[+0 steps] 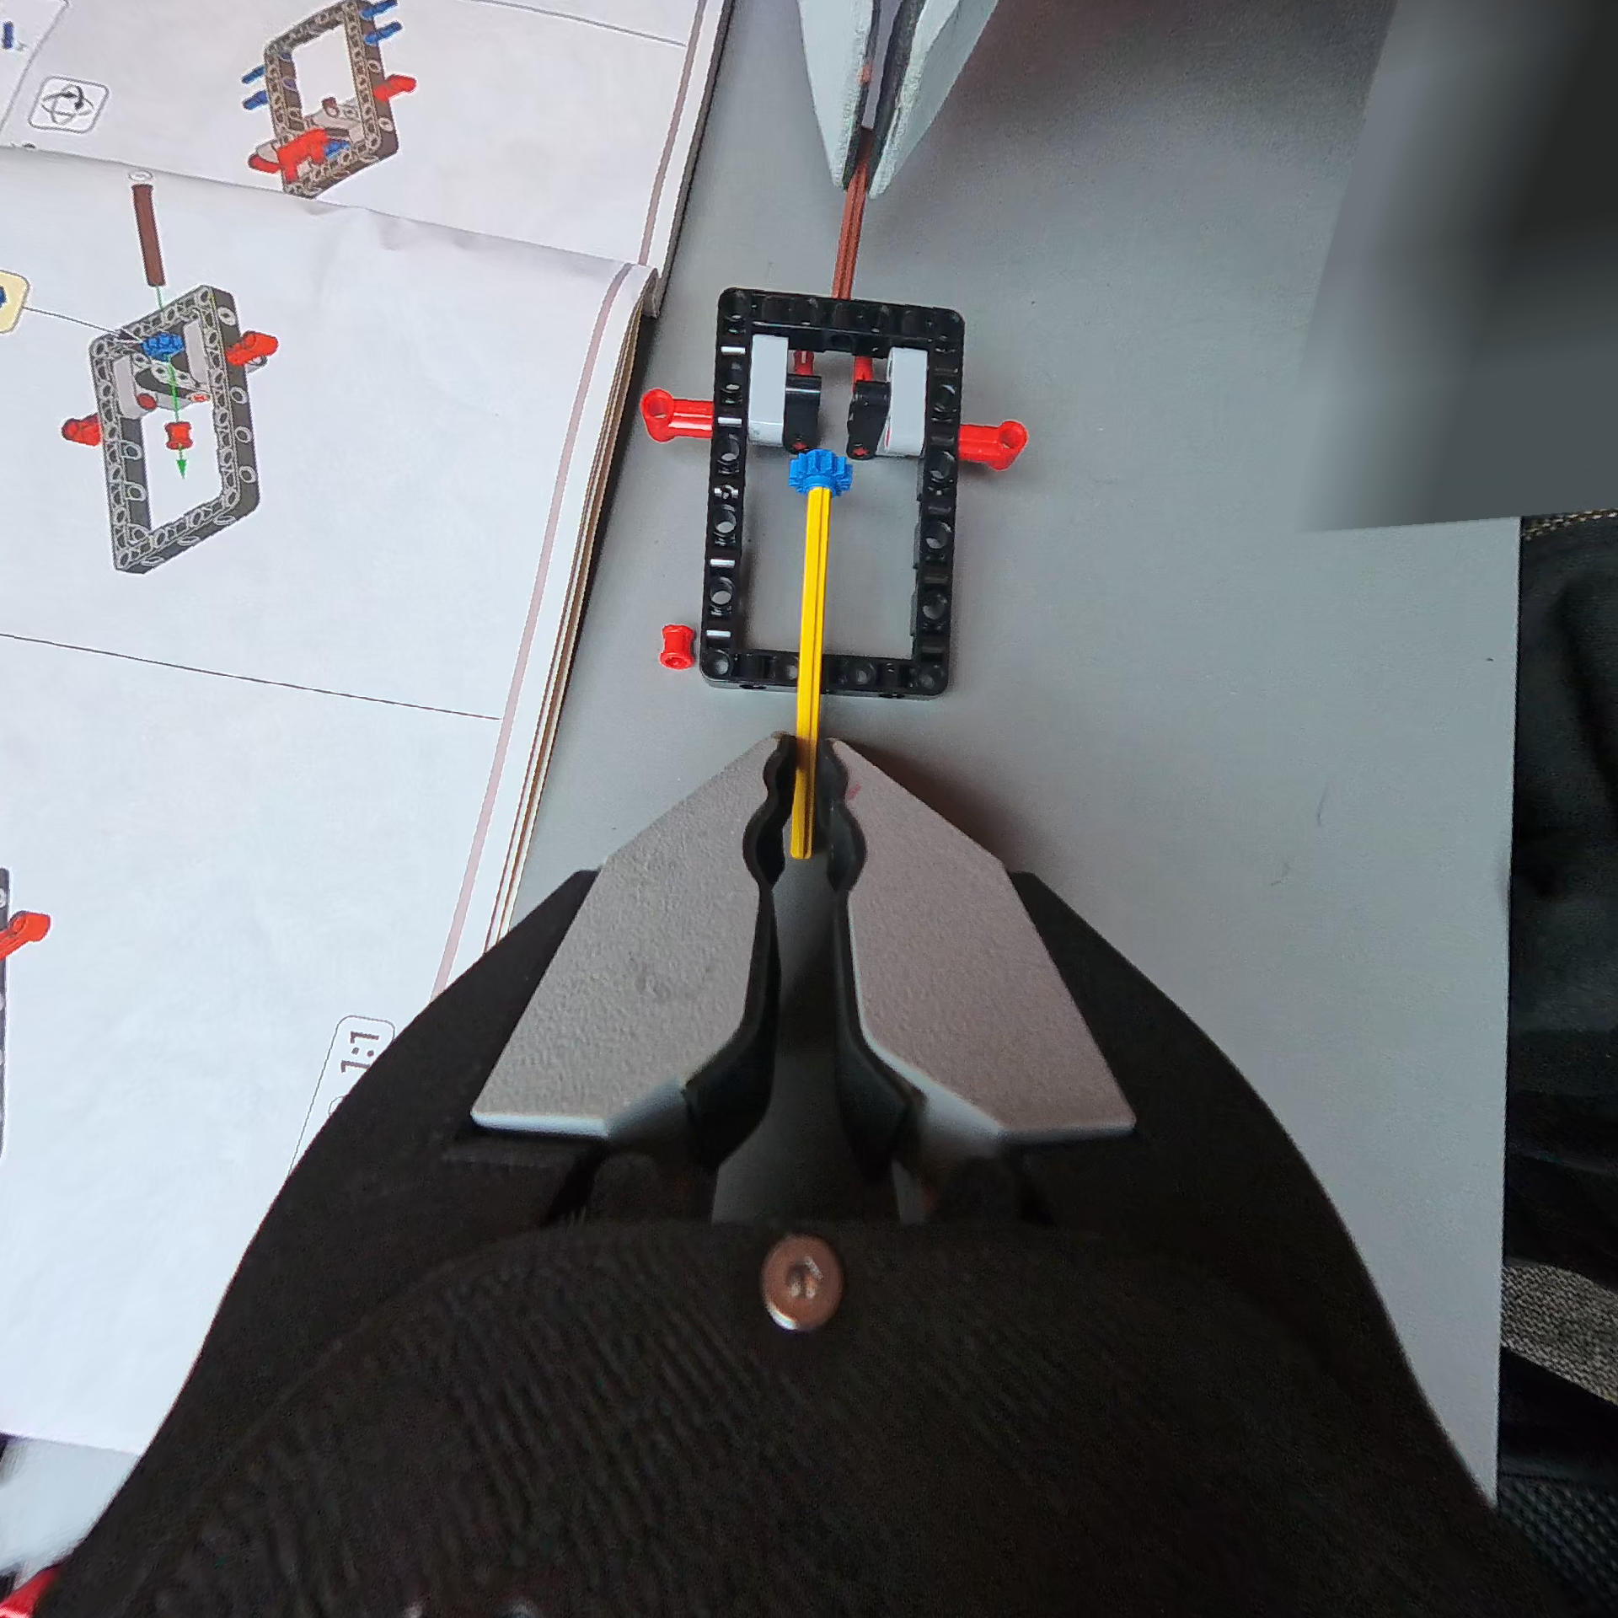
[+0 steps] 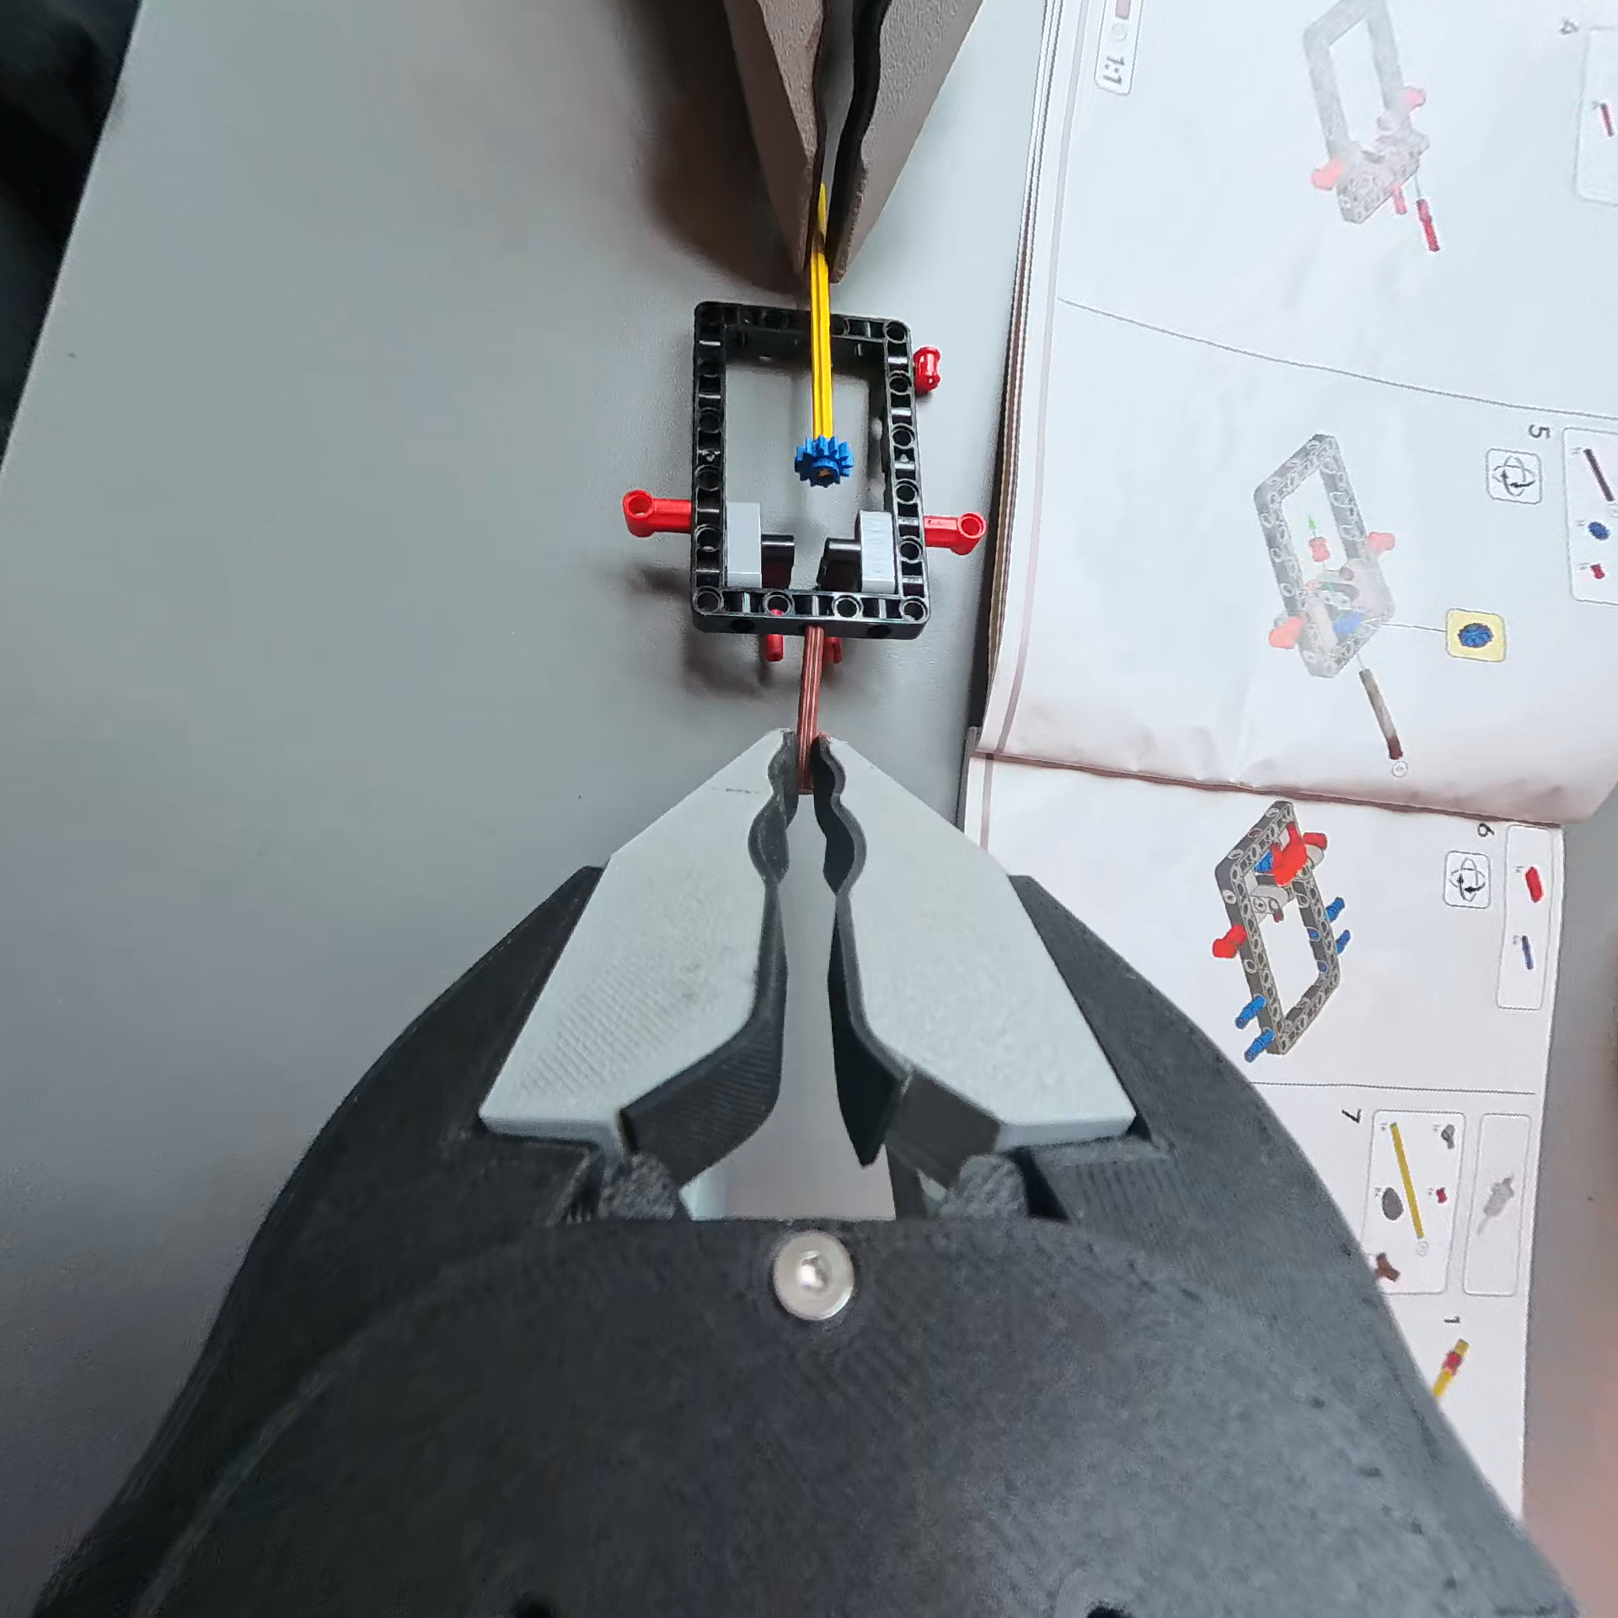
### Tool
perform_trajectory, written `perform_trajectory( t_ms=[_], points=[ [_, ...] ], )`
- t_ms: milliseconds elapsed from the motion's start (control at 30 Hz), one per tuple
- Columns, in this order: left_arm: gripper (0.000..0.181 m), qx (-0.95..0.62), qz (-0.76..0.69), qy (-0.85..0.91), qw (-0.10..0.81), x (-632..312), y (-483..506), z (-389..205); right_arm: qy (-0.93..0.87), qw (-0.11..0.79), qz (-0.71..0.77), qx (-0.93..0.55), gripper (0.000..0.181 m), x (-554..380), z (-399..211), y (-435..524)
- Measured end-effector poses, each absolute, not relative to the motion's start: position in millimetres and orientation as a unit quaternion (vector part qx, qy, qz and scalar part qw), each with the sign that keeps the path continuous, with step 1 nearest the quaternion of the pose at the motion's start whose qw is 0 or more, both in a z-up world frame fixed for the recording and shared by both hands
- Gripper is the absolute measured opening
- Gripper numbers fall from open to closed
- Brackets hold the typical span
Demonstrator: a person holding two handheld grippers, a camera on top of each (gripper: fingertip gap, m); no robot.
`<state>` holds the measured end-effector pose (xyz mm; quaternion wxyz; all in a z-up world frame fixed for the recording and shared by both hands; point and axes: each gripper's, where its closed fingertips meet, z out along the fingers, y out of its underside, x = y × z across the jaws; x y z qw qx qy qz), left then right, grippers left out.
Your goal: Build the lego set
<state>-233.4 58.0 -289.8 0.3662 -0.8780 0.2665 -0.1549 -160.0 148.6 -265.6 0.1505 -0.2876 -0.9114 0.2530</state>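
A black rectangular frame (image 1: pixel 832 495) lies flat on the grey table, with grey and black blocks inside one end and red pins (image 1: pixel 670 413) sticking out of its long sides. My left gripper (image 1: pixel 807 746) is shut on a yellow axle (image 1: pixel 812 604) that carries a blue gear (image 1: pixel 819 473) at its tip, held over the frame's opening. My right gripper (image 2: pixel 798 744) is shut on a brown axle (image 2: pixel 811 678) whose far end meets the frame's (image 2: pixel 810 468) short side. The two grippers face each other across the frame.
An open instruction booklet (image 1: pixel 289 490) lies left of the frame in the left wrist view and right of it in the right wrist view (image 2: pixel 1313 525). A small loose red bush (image 1: pixel 676 646) lies by the frame's near left corner. The table edge (image 1: pixel 1510 963) runs along the right. Some 12 centimeters of space lies between my two pairs of fingers.
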Motion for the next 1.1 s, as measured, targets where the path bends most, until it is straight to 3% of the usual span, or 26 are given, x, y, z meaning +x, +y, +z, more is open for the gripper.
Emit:
perform_trajectory(
  t_ms=[1100],
  points=[
    [0.003,-0.877,-0.151,0.271,0.367,-233.2,57.8,-289.9,-0.921,0.122,0.251,-0.272,0.000,-163.7,-269.4,137.8]
  ],
)
